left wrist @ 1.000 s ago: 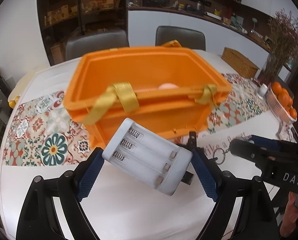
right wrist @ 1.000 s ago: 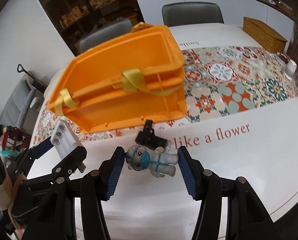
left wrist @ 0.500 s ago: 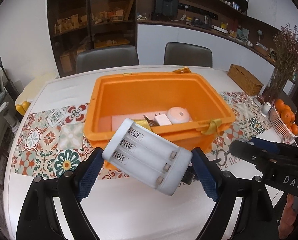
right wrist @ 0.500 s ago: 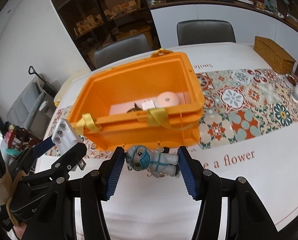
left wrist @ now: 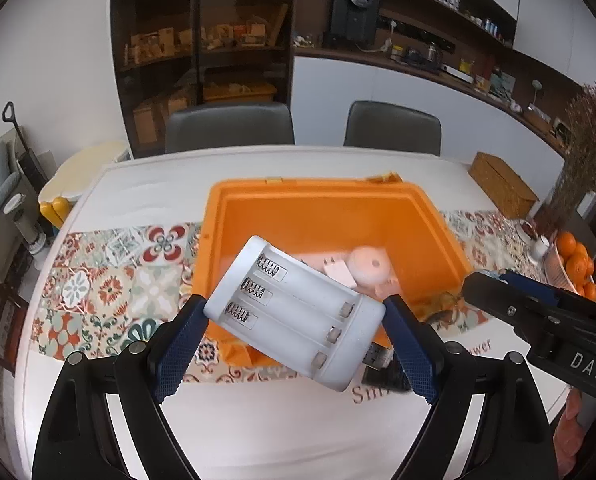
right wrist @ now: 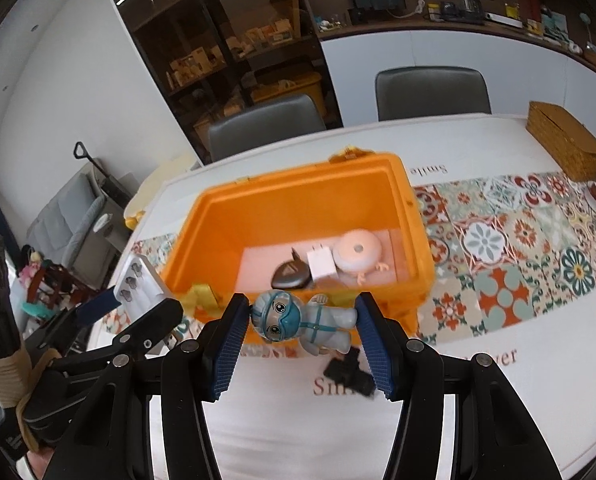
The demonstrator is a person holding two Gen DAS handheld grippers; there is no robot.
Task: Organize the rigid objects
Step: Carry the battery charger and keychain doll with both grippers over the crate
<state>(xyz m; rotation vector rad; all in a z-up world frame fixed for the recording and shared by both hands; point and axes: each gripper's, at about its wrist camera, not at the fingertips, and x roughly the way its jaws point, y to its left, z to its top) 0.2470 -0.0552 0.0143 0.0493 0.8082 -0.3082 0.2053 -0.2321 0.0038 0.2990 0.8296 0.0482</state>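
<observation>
Now the orange bin (right wrist: 411, 216) sits open on the tabletop (left wrist: 282, 420), straddling the patterned tile runner (right wrist: 509, 248), and its floor is in full view. Inside lie a round white disc-shaped device (right wrist: 357, 250), a white plug adapter (right wrist: 321, 266) just beside it, and a dark rounded item (right wrist: 290, 274) touching the adapter's other side; they cluster toward the bin's near wall, with bare floor behind them.

The left claw (left wrist: 296, 322) is closed on a white battery charger (left wrist: 294, 312), one pad on each end, the charger tilted with its three empty slots facing up. It hangs over the bin's near rim. The right claw (right wrist: 303, 326) grips a small toy figure in a blue mask and pale suit (right wrist: 301, 322) lying sideways between the pads, also just over the near rim. A small black object (right wrist: 347, 370) lies on the white cloth below it, by the printed lettering.

Open tabletop stretches in front of the bin and to the right along the runner; a wicker box (right wrist: 565, 146), a basket of oranges (left wrist: 575, 266) and two chairs (left wrist: 230, 128) stand well apart from the bin.

Compared with a second ago, both claws look at the bin from higher up: then mostly its near wall and yellow strap showed, now its interior.
</observation>
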